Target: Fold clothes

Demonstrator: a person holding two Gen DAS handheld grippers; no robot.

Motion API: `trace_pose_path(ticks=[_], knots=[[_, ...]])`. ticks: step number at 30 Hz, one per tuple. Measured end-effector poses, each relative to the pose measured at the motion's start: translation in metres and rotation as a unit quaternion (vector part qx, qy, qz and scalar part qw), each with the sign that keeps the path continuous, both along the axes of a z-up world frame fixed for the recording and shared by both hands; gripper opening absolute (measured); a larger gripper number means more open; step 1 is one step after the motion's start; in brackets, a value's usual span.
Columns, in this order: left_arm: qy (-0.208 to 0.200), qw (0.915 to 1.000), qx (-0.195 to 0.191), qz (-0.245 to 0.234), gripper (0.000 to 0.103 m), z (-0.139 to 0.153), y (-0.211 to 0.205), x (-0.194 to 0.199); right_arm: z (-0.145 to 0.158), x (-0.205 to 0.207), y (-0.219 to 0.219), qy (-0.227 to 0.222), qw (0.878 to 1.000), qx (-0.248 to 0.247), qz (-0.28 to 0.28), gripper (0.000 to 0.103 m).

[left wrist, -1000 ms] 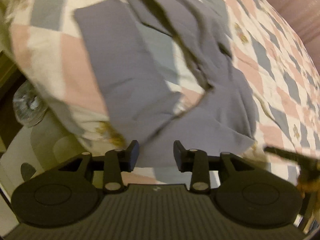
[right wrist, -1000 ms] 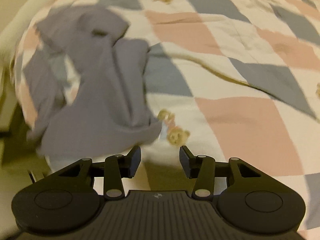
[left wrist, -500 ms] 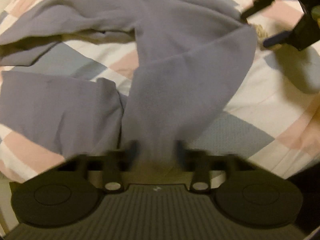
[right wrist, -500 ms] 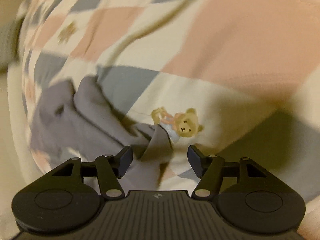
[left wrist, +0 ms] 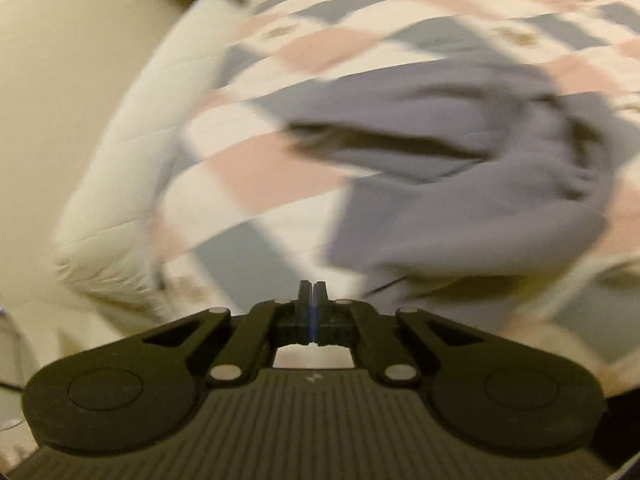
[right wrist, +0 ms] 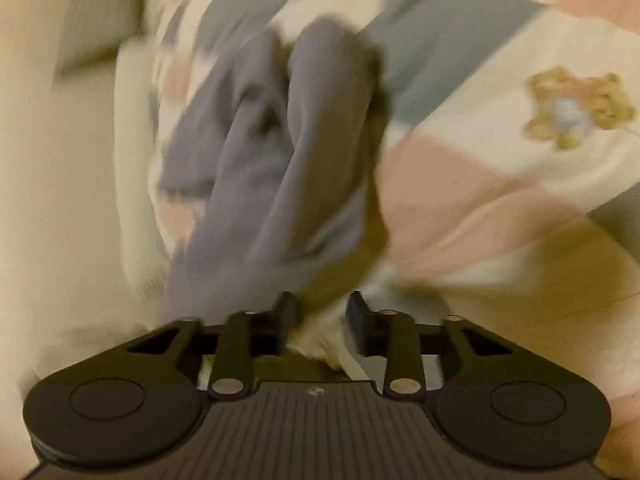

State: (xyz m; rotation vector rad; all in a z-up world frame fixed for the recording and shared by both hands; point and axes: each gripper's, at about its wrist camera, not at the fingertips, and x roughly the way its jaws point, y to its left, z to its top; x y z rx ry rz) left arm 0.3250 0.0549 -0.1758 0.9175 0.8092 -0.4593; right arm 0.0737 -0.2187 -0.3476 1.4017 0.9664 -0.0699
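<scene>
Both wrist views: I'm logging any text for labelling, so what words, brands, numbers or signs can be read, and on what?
No readable words or numbers in either view.
Left gripper body: a small pale embossed mark, too small to read.
Right gripper body: the same kind of mark, too small to read.
Checked quilt: a teddy bear picture only, no lettering.
Grey garment: no label visible.

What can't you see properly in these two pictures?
- Left wrist view: motion blur smears the grey garment, so its type is unclear. The left gripper is shut; whether it pinches cloth can't be told.
- Right wrist view: blur hides the garment's folds; the closing right gripper has nothing clear between its jaws.
- The quilt is cut off by the edges.
</scene>
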Motion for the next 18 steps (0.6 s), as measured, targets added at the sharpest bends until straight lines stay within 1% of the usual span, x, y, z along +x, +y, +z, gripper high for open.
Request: trace_pose_path(ticks=[3,4,5,6,8,9,10,12,13,17,18], knots=[[-0.004,0.9998,0.011,0.015,0.0,-0.005,0.016,0.038,0.0,0.006,0.017,0.03,0.997,-0.075,0.016,0.053],[0.012,0.9998,0.015,0.001,0.0,-0.01,0.015,0.043,0.0,0.009,0.021,0.04,0.994,-0.099,0.02,0.053],[0.029,0.9993,0.016,-0.015,0.001,-0.014,0.013,0.046,-0.002,0.011,0.021,0.043,0.993,-0.11,0.016,0.053],[0.048,0.9979,0.009,-0.041,0.006,-0.016,0.008,0.041,-0.005,0.014,0.019,0.046,0.993,-0.109,0.003,0.053],[0.084,0.991,-0.011,-0.104,0.027,-0.021,-0.004,0.02,-0.008,0.013,0.011,0.05,0.993,-0.097,-0.048,0.053],[0.1,0.9855,-0.015,-0.137,0.052,-0.027,-0.013,0.007,-0.008,0.011,0.006,0.05,0.992,-0.092,-0.074,0.054],[0.106,0.9809,-0.016,-0.162,0.058,-0.033,-0.02,-0.006,-0.007,0.008,0.001,0.048,0.989,-0.092,-0.101,0.059],[0.112,0.9742,-0.015,-0.195,0.057,-0.049,-0.032,-0.025,-0.01,-0.002,-0.016,0.043,0.983,-0.093,-0.149,0.062],[0.119,0.9723,-0.014,-0.201,0.057,-0.057,-0.037,-0.03,-0.011,-0.003,-0.026,0.041,0.98,-0.09,-0.172,0.062],[0.145,0.9691,-0.02,-0.199,0.056,-0.082,-0.048,-0.029,-0.022,0.008,-0.058,0.033,0.971,-0.081,-0.223,0.062],[0.144,0.9676,-0.015,-0.206,0.059,-0.087,-0.05,-0.026,-0.024,0.013,-0.065,0.032,0.969,-0.083,-0.231,0.062]])
